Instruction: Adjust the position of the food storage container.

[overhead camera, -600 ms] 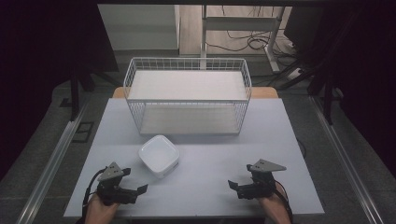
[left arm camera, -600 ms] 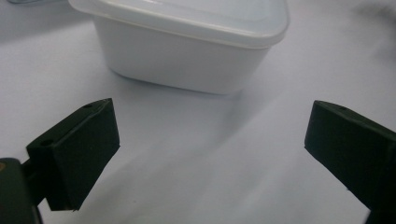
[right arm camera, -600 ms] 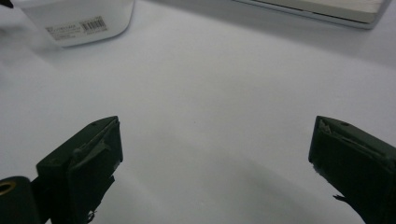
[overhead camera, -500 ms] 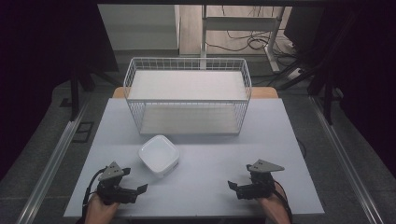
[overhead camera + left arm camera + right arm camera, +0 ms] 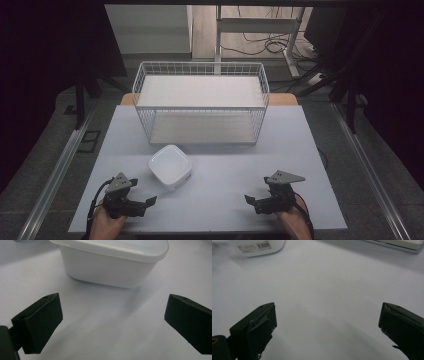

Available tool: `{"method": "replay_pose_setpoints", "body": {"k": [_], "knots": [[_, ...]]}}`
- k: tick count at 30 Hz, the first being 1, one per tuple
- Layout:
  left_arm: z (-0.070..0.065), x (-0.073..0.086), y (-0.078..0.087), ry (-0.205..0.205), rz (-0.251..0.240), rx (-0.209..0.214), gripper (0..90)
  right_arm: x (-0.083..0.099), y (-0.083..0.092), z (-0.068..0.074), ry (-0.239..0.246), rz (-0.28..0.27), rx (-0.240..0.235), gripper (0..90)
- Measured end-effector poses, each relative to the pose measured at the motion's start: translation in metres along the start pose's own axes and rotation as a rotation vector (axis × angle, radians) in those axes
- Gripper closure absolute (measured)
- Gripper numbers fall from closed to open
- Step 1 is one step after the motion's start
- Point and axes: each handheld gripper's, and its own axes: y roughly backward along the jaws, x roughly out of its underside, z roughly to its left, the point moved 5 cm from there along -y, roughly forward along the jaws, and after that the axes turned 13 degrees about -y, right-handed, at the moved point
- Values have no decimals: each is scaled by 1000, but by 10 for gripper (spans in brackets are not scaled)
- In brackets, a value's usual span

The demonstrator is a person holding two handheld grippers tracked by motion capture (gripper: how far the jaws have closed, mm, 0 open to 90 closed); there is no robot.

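At about 7 o'clock on the pale table [image 5: 215,165], the left gripper [image 5: 141,204] rests low near the front edge, held in the person's left hand [image 5: 106,222], its grey three-cornered plate on top. Its jaws stand wide apart with nothing between them; in the left gripper view the two black jaws frame bare tabletop, and the white container [image 5: 112,262] sits just ahead of them, apart from both.

From the high view, that white container [image 5: 170,166], square with rounded corners and a lid on it, lies at about 1 o'clock from the left gripper, near it and not touching. At 12 o'clock from the container, toward the far side of the table, stands a white wire basket [image 5: 201,102], upright, with a pale board on top and another at its floor.

At about 5 o'clock on the table, the right gripper [image 5: 257,201] sits in the person's right hand [image 5: 292,220], well apart from the container. Its jaws are also spread wide and hold nothing. In the right gripper view, a barcode label [image 5: 254,246] on the container's wall shows at 11 o'clock.
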Motion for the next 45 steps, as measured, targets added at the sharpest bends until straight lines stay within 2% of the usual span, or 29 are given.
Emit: {"method": "replay_pose_setpoints", "body": {"k": [4, 8, 11, 14, 16, 18, 22, 25, 26, 27, 29, 30, 31, 34, 36, 40, 45], "knots": [[3, -1, 2, 11, -9, 10, 13, -1, -1, 2, 7, -8, 8, 11], [7, -5, 7, -4, -13, -14, 27, -2, -2, 2, 10, -20, 18, 5], [9, -7, 8, -21, 14, -27, 56, -3, -2, 2, 7, -34, 39, 3], [11, -8, 6, 3, 46, 3, 69, -4, -1, 3, 7, -37, 39, 3], [13, -10, 7, 37, 28, 26, 103, -5, -1, 3, -1, -52, 54, 1], [15, -14, 10, 52, 4, 36, 130, -6, -1, 4, -4, -63, 56, 0], [21, -20, 11, 34, -10, -4, 179, -7, -2, 4, -12, -67, 65, 0], [28, -25, 9, 43, -9, -15, 260, -6, -4, 4, -11, -55, 70, 0], [30, -27, 9, 38, -9, -22, 321, -5, -5, 4, -5, -51, 73, 0], [33, -29, 8, 30, -5, -31, 321, -5, -5, 4, -5, -51, 73, 0], [42, -32, 8, 32, 0, -54, 394, -4, -5, 4, -3, -45, 74, 0], [48, -33, 8, 47, -1, -64, 487, -4, -6, 3, -6, -41, 75, 0], [54, -34, 9, 62, -4, -71, 487, -4, -6, 3, -6, -41, 75, 0], [69, -38, 8, 109, -23, -86, 630, -4, -6, 2, -7, -39, 81, 0], [76, -42, 6, 118, -36, -83, 721, -4, -7, 1, -10, -38, 91, 0], [79, -52, -8, 89, -22, -86, 882, -3, -7, 0, -16, -36, 98, 0], [81, -60, -31, 64, 14, -72, 900, -3, -8, -1, -19, -36, 103, 0]]}}
